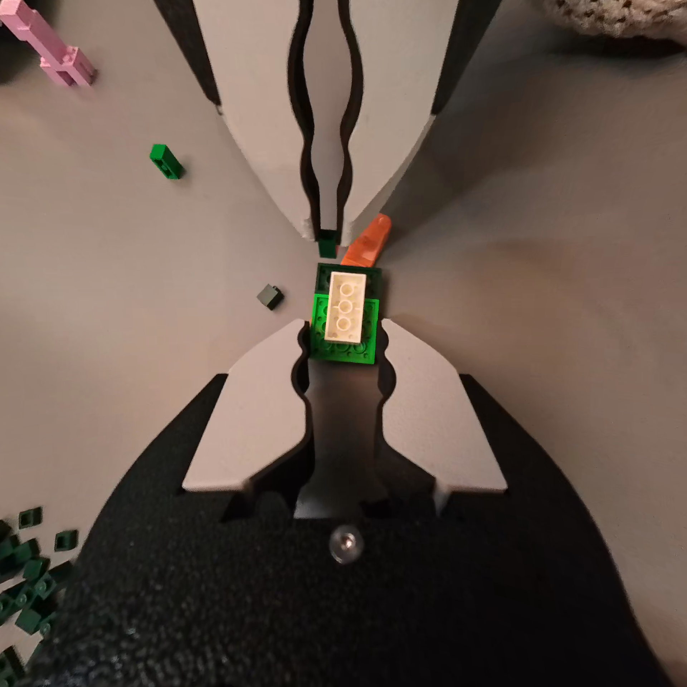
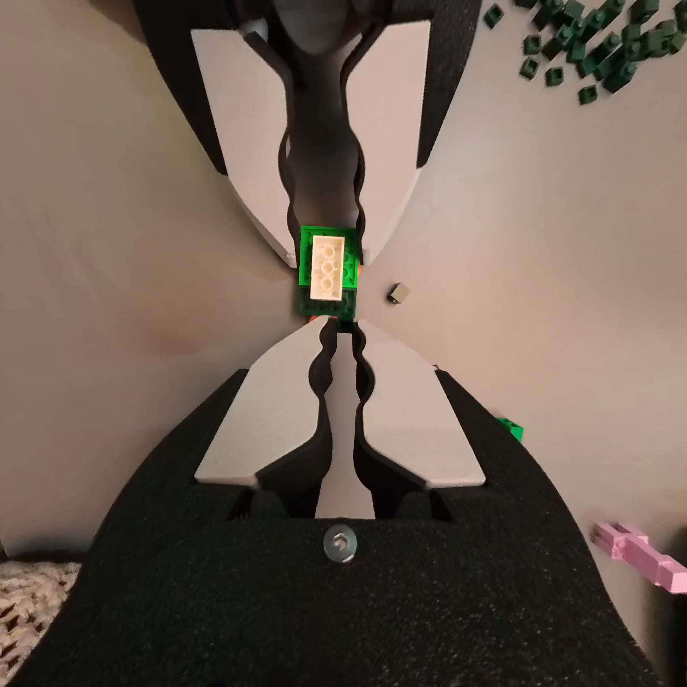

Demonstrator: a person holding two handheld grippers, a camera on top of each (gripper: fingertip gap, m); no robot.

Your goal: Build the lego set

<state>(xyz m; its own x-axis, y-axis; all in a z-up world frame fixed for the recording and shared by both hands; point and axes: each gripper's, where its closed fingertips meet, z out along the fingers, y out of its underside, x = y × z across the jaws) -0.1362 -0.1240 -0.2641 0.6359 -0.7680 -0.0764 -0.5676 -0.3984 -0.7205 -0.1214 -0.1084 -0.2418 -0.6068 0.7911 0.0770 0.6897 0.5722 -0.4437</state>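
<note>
A small assembly is held over the grey table: a bright green plate (image 1: 344, 347) and a dark green plate (image 1: 321, 277) joined by a white brick (image 1: 345, 306) with its underside tubes showing. My left gripper (image 1: 344, 327) is shut on the bright green plate's sides. My right gripper (image 1: 329, 234) faces it, shut on a small dark green brick (image 1: 327, 243) close to the dark green plate's edge. An orange piece (image 1: 368, 241) lies just behind. In the right wrist view my right gripper (image 2: 342, 321) holds the small brick (image 2: 344, 326) against the assembly (image 2: 327, 267), which the left gripper (image 2: 327, 256) holds.
A pile of dark green small bricks (image 1: 26, 580) (image 2: 602, 41) lies to one side. A pink piece (image 1: 52, 52) (image 2: 639, 557), a green brick (image 1: 166, 162) (image 2: 511, 427) and a small dark grey brick (image 1: 270, 296) (image 2: 398, 292) lie loose. A knitted cloth (image 1: 624, 15) (image 2: 29, 602) borders the table. Less than 4 cm separates the two grippers' tips. The pink piece (image 1: 52, 52) is about 25 centimetres from both grippers' fingertips. Look for it in the right wrist view (image 2: 635, 551) too.
</note>
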